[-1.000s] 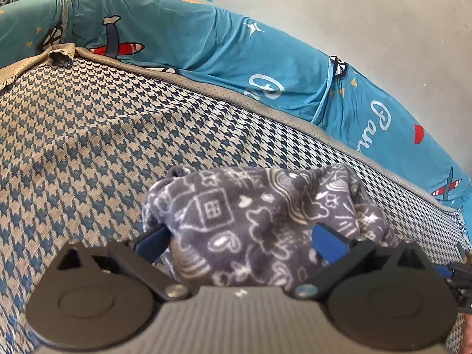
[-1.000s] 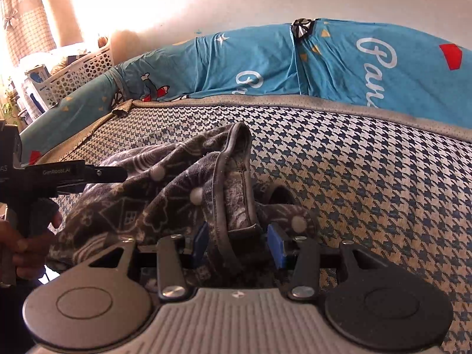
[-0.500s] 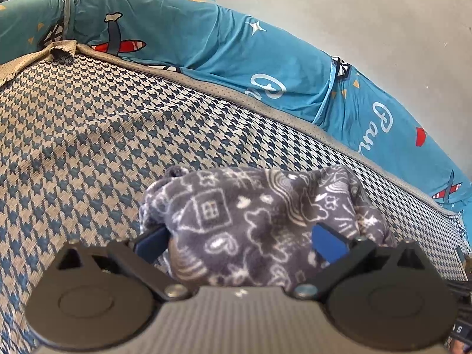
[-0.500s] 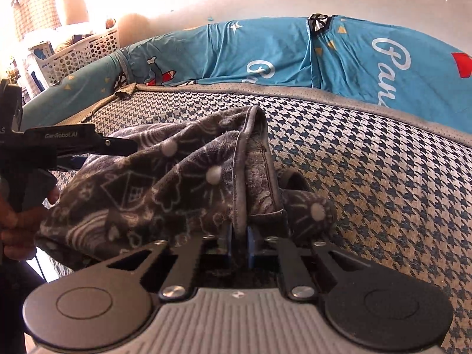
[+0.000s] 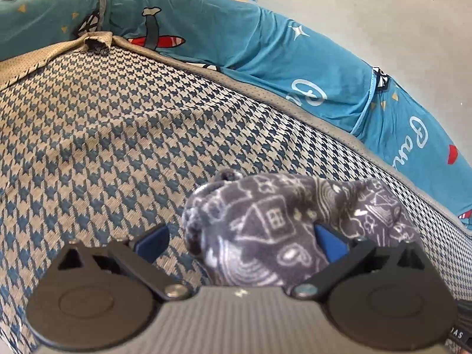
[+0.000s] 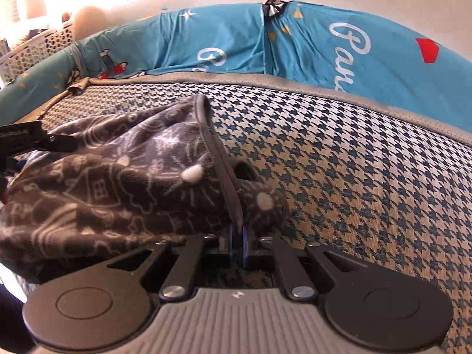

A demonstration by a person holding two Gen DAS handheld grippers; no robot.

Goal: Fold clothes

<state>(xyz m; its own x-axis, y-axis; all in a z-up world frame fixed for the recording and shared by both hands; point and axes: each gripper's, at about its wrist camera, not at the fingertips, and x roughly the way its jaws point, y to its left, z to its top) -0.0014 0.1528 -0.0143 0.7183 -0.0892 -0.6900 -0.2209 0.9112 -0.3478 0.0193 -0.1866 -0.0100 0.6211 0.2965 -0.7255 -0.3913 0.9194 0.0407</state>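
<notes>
A grey fleece garment point(image 5: 280, 230) printed with white houses lies bunched on the houndstooth mattress point(image 5: 103, 147). My left gripper point(image 5: 240, 242) is open around the garment's end. The cloth lies against the right blue pad point(image 5: 330, 243), while the left pad point(image 5: 153, 242) stands apart from it. In the right wrist view the same garment point(image 6: 103, 191) spreads to the left. My right gripper point(image 6: 238, 236) is shut on its grey hem band point(image 6: 218, 153), which runs up from the pinched pads. The left gripper's black body point(image 6: 29, 144) shows at the left edge, beside the cloth.
A teal padded bumper point(image 5: 236, 44) with planes and white lettering rims the mattress on the far side, seen also in the right wrist view point(image 6: 295, 44). A white perforated basket point(image 6: 38, 50) stands beyond the far left corner. Bare houndstooth mattress point(image 6: 354, 177) stretches to the right.
My right gripper's jaws have closed onto the garment's hem band and sunk a little. In the left wrist view the cloth has shifted right, leaving the left pad bare.
</notes>
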